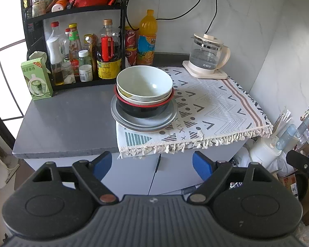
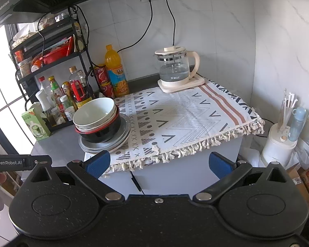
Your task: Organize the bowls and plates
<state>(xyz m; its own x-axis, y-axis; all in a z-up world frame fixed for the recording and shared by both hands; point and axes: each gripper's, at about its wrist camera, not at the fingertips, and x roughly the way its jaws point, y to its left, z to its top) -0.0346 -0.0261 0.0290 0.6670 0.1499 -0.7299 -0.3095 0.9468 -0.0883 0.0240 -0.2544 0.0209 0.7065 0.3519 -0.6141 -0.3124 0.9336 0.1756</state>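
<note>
Both sets of tongs are hanging back off the front edge of the grey bench (image 1: 68,121), spread wide with nothing in them: left tongs (image 1: 152,163), right tongs (image 2: 158,162). The dishes are already in one pile at the left edge of the fringed patterned cloth (image 1: 212,111): a pale green ceramic bowl (image 1: 144,81) nested in a cream bowl (image 1: 134,97), that inside a black bowl with a red rim (image 1: 142,111), all sitting on a couple of flat grey plates (image 1: 166,119).

Honestly what worries me is the top bowl; it looks tilted in the nest, so a grab on one rim could tip it or drag the whole pile. The plates also sit close to the front, half on the cloth, and snagging that cloth might slide everything. The glass kettle with the cream handle (image 2: 175,68) stands on the same cloth, too.
</note>
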